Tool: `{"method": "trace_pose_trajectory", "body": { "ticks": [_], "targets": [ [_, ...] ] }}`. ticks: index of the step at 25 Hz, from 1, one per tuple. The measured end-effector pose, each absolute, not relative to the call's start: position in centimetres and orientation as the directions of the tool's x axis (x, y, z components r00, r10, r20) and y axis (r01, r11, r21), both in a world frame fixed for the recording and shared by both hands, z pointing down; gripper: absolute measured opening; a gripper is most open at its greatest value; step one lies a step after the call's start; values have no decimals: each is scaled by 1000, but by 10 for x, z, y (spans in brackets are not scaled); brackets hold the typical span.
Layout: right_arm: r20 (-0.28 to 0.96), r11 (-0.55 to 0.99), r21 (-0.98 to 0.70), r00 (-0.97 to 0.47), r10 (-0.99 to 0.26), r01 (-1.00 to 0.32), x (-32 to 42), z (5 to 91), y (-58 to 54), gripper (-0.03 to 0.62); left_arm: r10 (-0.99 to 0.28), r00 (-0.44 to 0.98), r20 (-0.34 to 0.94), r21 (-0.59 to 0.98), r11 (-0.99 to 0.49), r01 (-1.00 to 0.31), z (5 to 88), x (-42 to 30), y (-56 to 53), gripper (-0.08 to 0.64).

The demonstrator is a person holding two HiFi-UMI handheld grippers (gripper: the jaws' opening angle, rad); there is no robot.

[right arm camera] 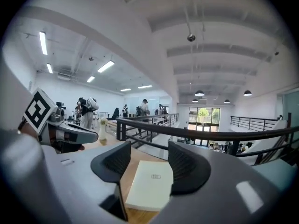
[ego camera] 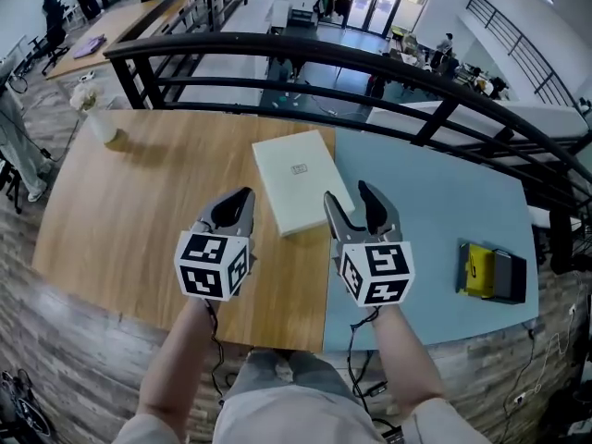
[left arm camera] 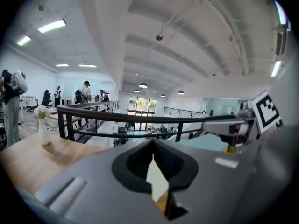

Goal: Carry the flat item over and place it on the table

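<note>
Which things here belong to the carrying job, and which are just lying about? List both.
Job:
- white flat box, lying on the table
- left gripper, fingers together
- right gripper, fingers apart, nothing between them

Lying about:
- vase of flowers
- yellow and black object
- black railing

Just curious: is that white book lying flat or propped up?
Flat: the book lies on the table, its whole cover facing up.
</note>
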State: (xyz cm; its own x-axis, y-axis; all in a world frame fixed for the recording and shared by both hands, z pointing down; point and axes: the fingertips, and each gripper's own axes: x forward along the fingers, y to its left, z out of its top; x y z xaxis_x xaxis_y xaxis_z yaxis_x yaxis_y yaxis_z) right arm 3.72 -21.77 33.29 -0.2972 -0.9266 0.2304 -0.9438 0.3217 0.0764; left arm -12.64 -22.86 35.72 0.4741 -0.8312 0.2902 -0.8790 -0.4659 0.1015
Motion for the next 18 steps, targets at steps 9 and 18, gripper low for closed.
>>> {"method": "trace_pose_trajectory", "body": {
  "ticks": [9, 18],
  "targets": [
    [63, 334, 3, -334, -941, -942, 49, 239, -178, 144, -867, 484, 120, 55, -481, -875, 263, -130, -186, 2],
    [-44, 361, -19, -360, -932, -932, 63, 170, -138, 39, -869, 491, 57, -7, -493, -870, 224, -127, -149, 2]
  ]
}}
